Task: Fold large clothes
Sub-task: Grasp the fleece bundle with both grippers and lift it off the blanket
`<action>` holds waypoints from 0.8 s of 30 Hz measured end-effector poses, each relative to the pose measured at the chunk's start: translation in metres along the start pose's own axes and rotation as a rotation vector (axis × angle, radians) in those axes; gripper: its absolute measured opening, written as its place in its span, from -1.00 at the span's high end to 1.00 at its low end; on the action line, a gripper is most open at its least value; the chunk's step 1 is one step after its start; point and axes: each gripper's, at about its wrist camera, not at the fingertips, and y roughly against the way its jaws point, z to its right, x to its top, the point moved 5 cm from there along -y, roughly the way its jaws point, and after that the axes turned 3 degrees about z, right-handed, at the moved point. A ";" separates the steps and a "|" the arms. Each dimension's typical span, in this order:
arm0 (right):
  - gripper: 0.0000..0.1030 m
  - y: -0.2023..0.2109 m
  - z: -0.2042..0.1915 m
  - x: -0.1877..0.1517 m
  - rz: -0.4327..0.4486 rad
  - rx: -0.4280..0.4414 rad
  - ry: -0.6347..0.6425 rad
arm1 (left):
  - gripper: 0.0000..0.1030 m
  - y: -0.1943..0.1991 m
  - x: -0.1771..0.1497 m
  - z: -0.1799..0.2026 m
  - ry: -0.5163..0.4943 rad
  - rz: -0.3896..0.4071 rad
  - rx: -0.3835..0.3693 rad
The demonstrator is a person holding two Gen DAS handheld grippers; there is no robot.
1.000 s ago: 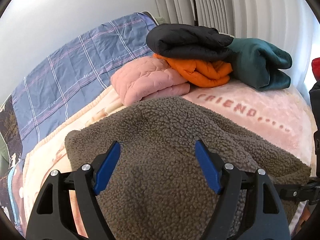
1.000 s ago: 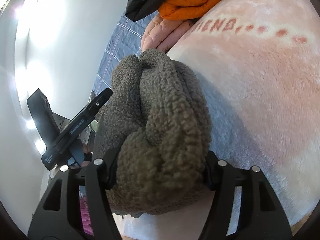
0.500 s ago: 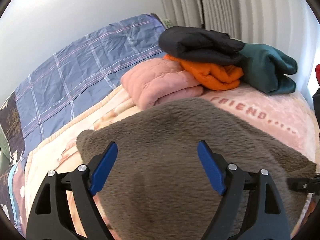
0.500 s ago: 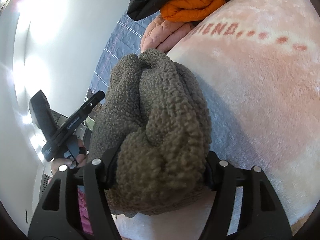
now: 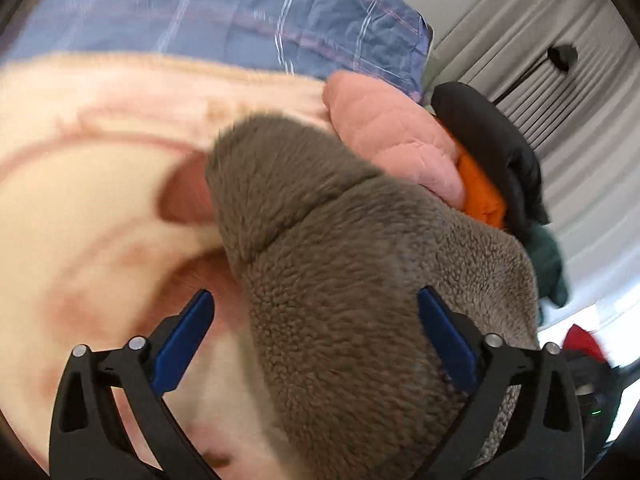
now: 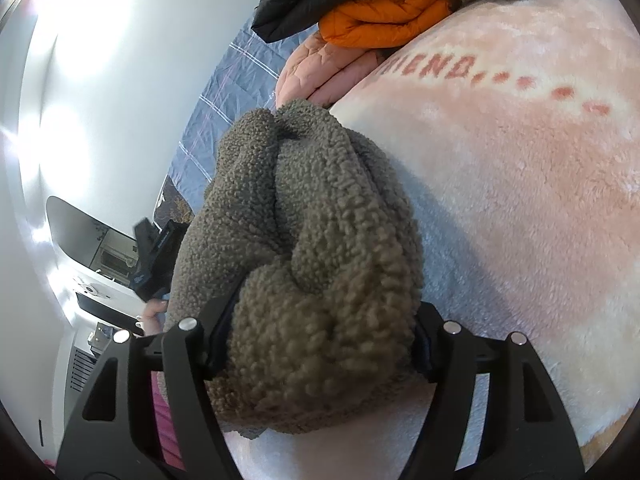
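Note:
A large grey-brown fleece garment [image 5: 360,280] lies on the pink blanket [image 5: 80,208] of a bed. My left gripper [image 5: 316,340] is open, its blue pads wide apart, with the fleece under and between them but not pinched. My right gripper [image 6: 316,336] is shut on a thick bunch of the same fleece [image 6: 320,240] and holds it up off the blanket [image 6: 520,200]. The left gripper's black body [image 6: 160,252] shows behind the fleece in the right wrist view.
A stack of folded jackets sits at the far end of the bed: pink [image 5: 400,140], orange [image 5: 480,188], black [image 5: 492,136] and dark green [image 5: 548,264]. A blue checked quilt [image 5: 240,12] lies beyond the blanket. Curtains [image 5: 560,60] hang behind. A white wall [image 6: 100,80] is at the left.
My left gripper has swung left and tilted, staying open; its view is blurred and the fleece now sits to its right. My right gripper still holds the fleece bunch, hardly moved.

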 end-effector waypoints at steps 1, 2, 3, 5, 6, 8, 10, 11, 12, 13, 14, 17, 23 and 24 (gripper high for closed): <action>-0.37 0.000 0.000 0.000 0.000 -0.002 -0.001 | -0.97 -0.007 0.000 -0.003 0.010 -0.011 -0.043; -0.38 0.000 0.000 0.000 0.000 -0.003 -0.003 | -0.97 -0.012 0.000 -0.004 0.019 -0.016 -0.078; -0.38 0.001 0.000 -0.001 0.000 -0.003 -0.005 | -0.97 -0.017 0.000 -0.005 0.031 -0.019 -0.103; -0.45 0.000 0.000 -0.001 -0.003 -0.001 -0.008 | -0.97 -0.029 0.002 -0.010 0.077 -0.032 -0.166; -0.48 0.000 0.001 -0.001 -0.004 -0.002 -0.011 | -0.97 -0.036 0.002 -0.012 0.104 -0.045 -0.203; -0.56 -0.002 0.002 0.000 -0.011 0.001 -0.023 | -0.97 -0.048 -0.003 -0.010 0.128 -0.058 -0.237; -0.59 -0.003 0.003 0.001 -0.017 0.010 -0.032 | -0.97 -0.053 -0.002 -0.007 0.113 -0.054 -0.240; -0.58 -0.004 0.003 0.002 -0.021 0.015 -0.035 | -0.97 -0.053 0.000 -0.005 0.094 -0.038 -0.226; -0.57 -0.004 0.003 0.003 -0.025 0.020 -0.033 | -0.77 -0.052 0.004 -0.002 0.062 -0.018 -0.210; -0.36 -0.003 0.001 0.003 -0.022 0.026 -0.026 | -0.62 -0.048 0.005 0.006 -0.007 0.011 -0.191; -0.18 0.002 -0.005 0.004 -0.009 0.034 0.000 | -0.41 -0.044 0.005 0.015 -0.062 0.034 -0.172; 0.03 0.010 -0.023 0.006 0.024 0.027 0.068 | -0.04 -0.023 0.012 0.032 -0.108 0.102 -0.169; 0.11 0.034 -0.052 0.014 0.060 0.115 0.135 | 0.08 0.047 0.016 0.054 -0.122 0.219 -0.239; 0.11 0.037 -0.061 0.016 0.066 0.125 0.159 | 0.08 0.065 0.017 0.061 -0.145 0.246 -0.235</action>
